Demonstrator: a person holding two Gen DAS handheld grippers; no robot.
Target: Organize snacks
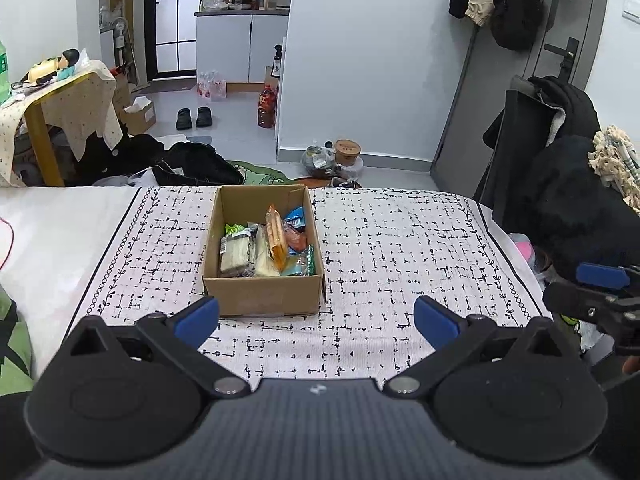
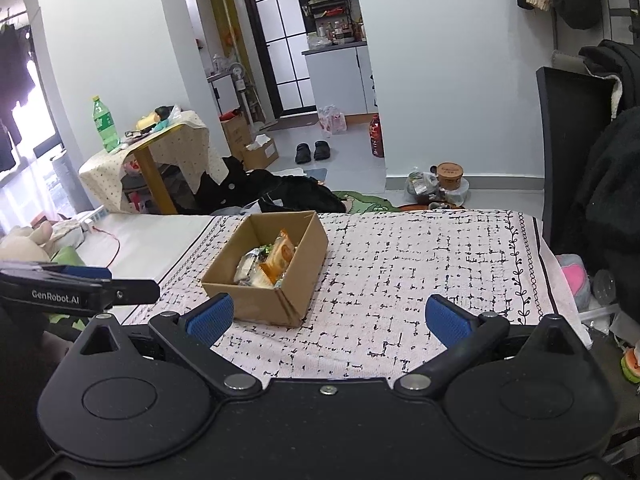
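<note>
blue packet only left view

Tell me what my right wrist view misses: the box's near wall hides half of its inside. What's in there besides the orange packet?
Observer: The left wrist view looks straight down into the box. Right of the orange packet lie blue and red wrappers, which your view hides.
Operator: And the left side of the box?
Observer: A pale bar in clear wrap lies along the left wall, with a green wrapper behind it.
Operator: Where's my right gripper from that side?
Observer: The right gripper sits at the cloth's right edge, well clear of the box. Whether its jaws are apart is unclear from there; your own view shows them open.
Operator: And the left gripper?
Observer: The left gripper faces the box's near wall, jaws wide open, holding nothing.
</note>
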